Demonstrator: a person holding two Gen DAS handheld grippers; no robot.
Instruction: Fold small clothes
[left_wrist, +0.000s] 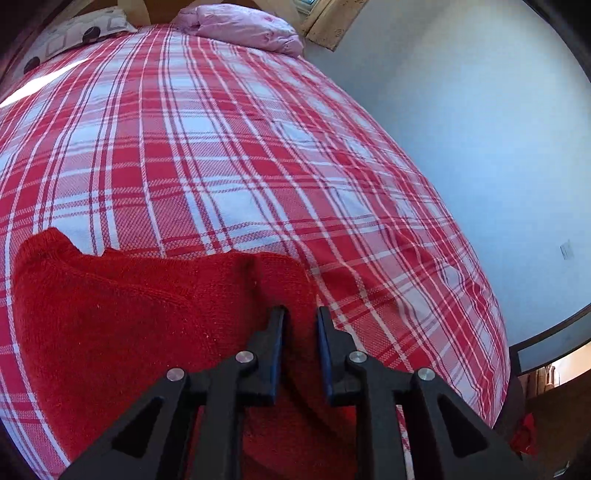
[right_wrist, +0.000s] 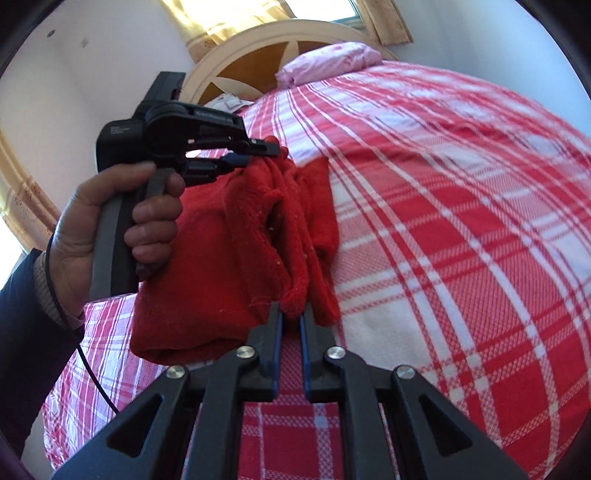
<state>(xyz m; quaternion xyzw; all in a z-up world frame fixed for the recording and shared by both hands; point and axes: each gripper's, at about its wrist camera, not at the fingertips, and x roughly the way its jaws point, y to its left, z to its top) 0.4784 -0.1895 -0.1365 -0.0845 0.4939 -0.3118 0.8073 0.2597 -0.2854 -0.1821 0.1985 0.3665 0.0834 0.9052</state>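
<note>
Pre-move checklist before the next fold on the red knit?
1. Right tongs gripping the knit: ok, an edge is bunched between the closed jaws.
2. Left tongs gripping the knit: ok, fabric hangs from them in the right wrist view.
3. Knit lifted off the bedspread: ok at the held edges; lower part cannot tell.
4. Knit spread flat between the tongs: not ok, it hangs bunched and creased.
5. Landing area free: ok, no objects on the plaid ahead; the pillow is far off at the headboard.
6. Cable near the left hand clear of fabric: ok.
</note>
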